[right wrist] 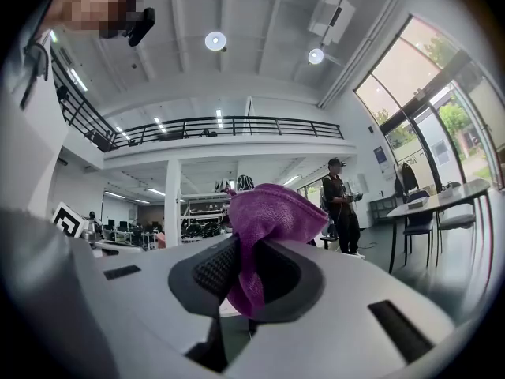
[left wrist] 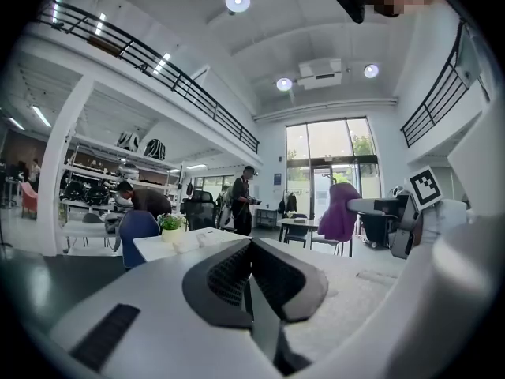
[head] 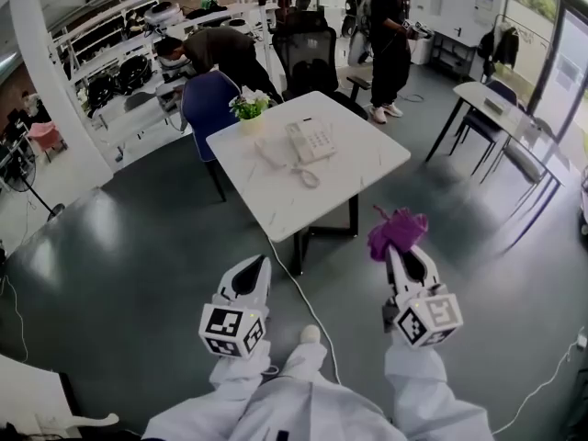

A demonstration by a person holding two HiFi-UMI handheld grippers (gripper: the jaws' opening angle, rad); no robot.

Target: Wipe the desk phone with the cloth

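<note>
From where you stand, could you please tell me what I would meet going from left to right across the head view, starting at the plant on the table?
Potted plant → desk phone → purple cloth, clamped in the right gripper.

Table [head: 367, 159] ahead, mid-room. Phone [head: 310, 141] on table, toward far side; cord [head: 307, 176] loops on tabletop before it. Potted plant [head: 249, 108] on far left corner. Chair [head: 207, 104] just behind that corner. Floor cable [head: 308, 292] runs from under table toward viewer. Second table [head: 510, 118] far right. Shelves [head: 129, 53] far left. Bending person [head: 216, 49] between shelves and table; standing person [head: 390, 30] behind table, to right. Left gripper [head: 254, 265] near left, right gripper [head: 397, 252] near right, both short of table. Cloth [head: 397, 231] pinched between right gripper's jaws, bunched beyond tips.
</note>
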